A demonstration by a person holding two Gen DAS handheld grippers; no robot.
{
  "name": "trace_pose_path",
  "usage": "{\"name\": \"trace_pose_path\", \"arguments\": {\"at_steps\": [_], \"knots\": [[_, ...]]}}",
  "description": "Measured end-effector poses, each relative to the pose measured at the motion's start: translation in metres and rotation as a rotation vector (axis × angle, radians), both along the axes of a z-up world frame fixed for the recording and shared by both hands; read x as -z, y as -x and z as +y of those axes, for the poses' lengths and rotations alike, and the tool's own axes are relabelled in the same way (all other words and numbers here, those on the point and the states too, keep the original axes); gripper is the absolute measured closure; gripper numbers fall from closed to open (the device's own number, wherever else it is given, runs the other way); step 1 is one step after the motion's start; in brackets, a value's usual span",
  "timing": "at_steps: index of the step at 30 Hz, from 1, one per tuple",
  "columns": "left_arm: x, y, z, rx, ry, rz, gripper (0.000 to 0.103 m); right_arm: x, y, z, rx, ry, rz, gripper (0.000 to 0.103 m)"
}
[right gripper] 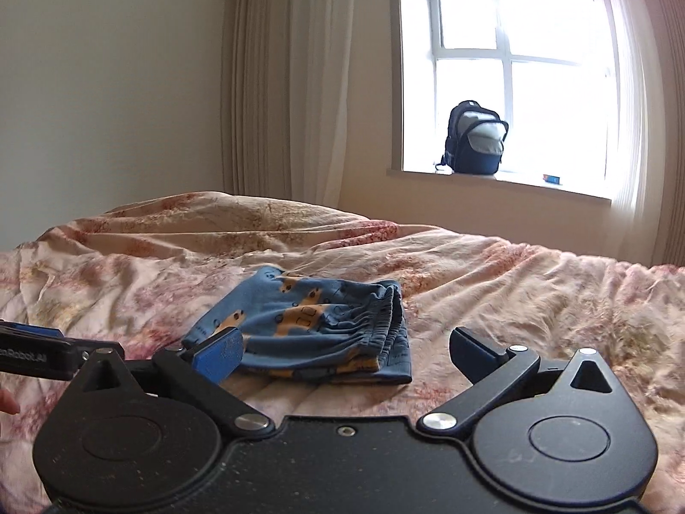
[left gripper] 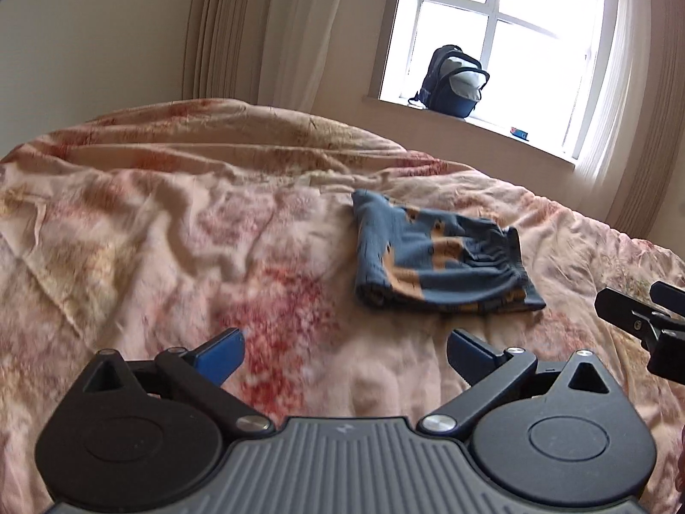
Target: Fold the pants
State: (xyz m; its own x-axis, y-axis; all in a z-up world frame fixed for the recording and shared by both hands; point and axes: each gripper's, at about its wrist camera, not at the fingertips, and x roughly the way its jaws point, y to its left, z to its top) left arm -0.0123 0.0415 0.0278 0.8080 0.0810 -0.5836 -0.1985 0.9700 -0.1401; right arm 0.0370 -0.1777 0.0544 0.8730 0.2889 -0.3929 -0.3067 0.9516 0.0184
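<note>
- Pants lie folded on the bed, ahead of both wide-open, empty tools: left tool, right tool.
- Risk: a tool finger snagging the loose waistband could undo the stack.

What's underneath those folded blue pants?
The folded pants lie on a rumpled floral bedspread. The patch of bedspread directly beneath them is covered, so nothing more can be seen there.

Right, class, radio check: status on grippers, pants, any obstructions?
Left gripper open, empty. Right gripper open, empty. Pants folded, lying on bed. Nothing in the way.
</note>
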Motion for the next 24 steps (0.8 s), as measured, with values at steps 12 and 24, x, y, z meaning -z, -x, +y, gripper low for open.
{"name": "trace_pose_path", "arguments": {"at_steps": [12, 24], "knots": [[0.006, -0.001, -0.007, 0.018, -0.047, -0.011, 0.000, 0.010, 0.006, -0.003, 0.027, -0.022, 0.026, 0.001], [0.015, -0.007, -0.002, 0.010, -0.003, 0.052, 0.000, 0.011, 0.006, 0.003, 0.016, 0.006, 0.019, 0.001]]}}
